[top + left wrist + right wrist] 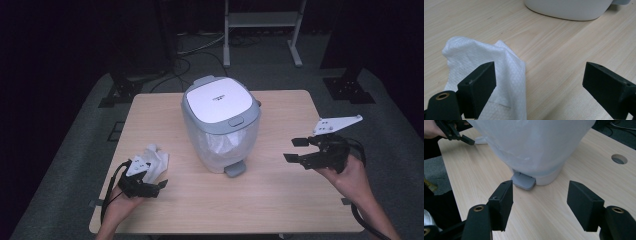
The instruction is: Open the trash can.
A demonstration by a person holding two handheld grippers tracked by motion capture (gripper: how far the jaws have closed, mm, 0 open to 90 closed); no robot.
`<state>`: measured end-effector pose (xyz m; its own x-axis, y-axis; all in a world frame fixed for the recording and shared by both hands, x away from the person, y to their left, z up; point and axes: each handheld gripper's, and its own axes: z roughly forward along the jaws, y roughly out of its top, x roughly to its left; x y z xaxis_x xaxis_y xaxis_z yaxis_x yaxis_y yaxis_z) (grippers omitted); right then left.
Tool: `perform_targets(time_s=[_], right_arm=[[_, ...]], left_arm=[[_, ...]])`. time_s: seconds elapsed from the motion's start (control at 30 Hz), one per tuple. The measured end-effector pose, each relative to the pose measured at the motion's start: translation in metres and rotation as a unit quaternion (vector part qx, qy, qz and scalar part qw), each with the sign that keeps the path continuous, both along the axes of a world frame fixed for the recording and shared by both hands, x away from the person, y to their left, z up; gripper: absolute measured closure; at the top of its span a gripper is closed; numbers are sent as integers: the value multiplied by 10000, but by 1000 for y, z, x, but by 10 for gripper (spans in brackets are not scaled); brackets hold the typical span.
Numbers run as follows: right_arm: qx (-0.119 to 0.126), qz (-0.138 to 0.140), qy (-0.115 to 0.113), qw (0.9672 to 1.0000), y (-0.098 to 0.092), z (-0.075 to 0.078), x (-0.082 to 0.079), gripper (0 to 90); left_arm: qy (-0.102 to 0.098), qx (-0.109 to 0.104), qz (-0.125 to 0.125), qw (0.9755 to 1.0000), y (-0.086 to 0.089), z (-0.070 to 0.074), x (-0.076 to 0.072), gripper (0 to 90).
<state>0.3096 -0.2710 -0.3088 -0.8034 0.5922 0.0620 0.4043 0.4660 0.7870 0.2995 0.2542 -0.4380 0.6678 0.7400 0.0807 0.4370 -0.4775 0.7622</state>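
Lying crumpled at the near left of the pale wooden desk (280, 200), the white embossed paper towel (486, 65) sits just beside the left hand-held gripper (159, 184), whose jaws gape wide, one over the towel. The right hand-held gripper (295, 150) hangs wide too, facing the translucent white pedal bin (220, 125) with its grey foot pedal (523, 180).

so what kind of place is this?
Probably a lab recording setup, not a home: one bare wooden table with a pedal bin, dark surroundings, loose cables and stand feet on grey carpet.
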Motion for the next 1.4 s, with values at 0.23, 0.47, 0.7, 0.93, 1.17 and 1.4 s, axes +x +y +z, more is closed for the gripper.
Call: perform_targets(time_s=[0.23,0.47,0.7,0.93,1.17,1.4], right_arm=[[-53,146,-21,9999,10,16,6,373],[49,238,-95,9997,20,32,9,376],[-17,302,-162,9994,29,46,15,381],[-94,379,-171,9991,38,53,18,386],[-186,479,-208,9985,51,64,22,408],[-231,585,-280,9976,64,74,26,448]], left_arm=[[-5,118,24,9999,0,0,-2,105],[-19,161,-2,9999,-2,-1,-2,105],[30,176,-5,9998,-2,-2,-2,105],[34,169,-3,9999,-1,-2,-2,105],[21,183,12,9998,-1,-2,-2,105],[14,197,16,9998,-1,-2,-2,105]])
